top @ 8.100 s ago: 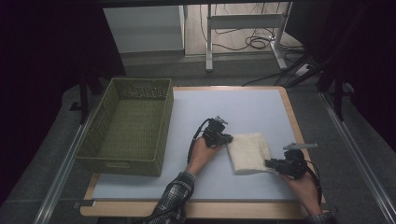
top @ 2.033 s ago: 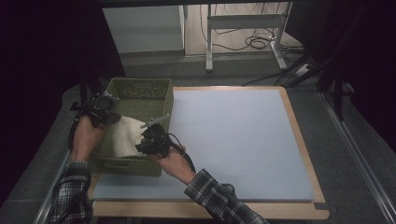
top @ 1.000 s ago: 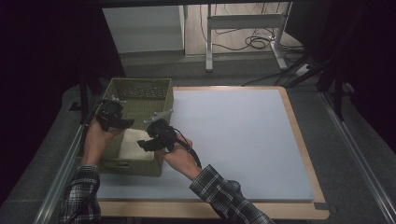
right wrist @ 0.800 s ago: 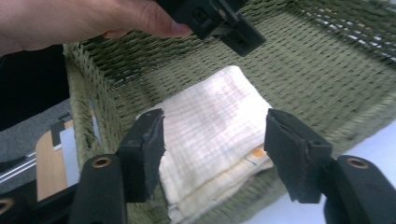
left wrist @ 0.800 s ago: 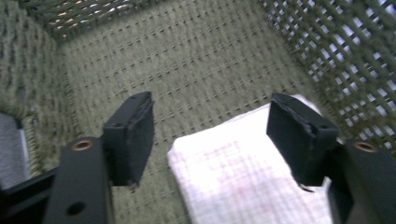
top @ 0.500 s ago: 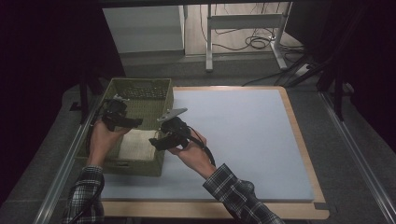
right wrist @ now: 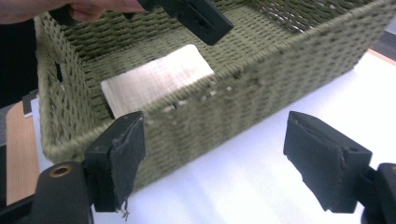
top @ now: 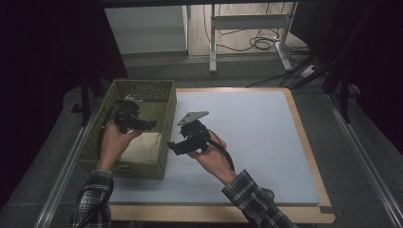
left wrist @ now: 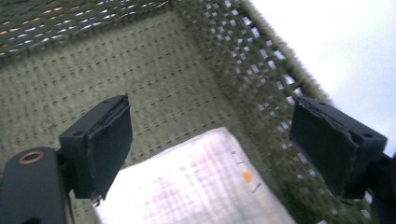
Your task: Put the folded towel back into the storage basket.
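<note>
Both forearms reach in low: the left gripper [top: 151,125] hangs over the green basket [top: 107,105], the right gripper [top: 172,146] just outside its wall — both have just been opening, nothing between the jaws. The folded towel [top: 142,148], carried two seconds ago, now lies inside the basket.

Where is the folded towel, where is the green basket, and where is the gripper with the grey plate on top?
folded towel [top: 142,148]: high view, middle of its cream top.
green basket [top: 142,168]: high view, its near woven wall.
right gripper [top: 177,147]: high view, midway between its open fingertips.
</note>
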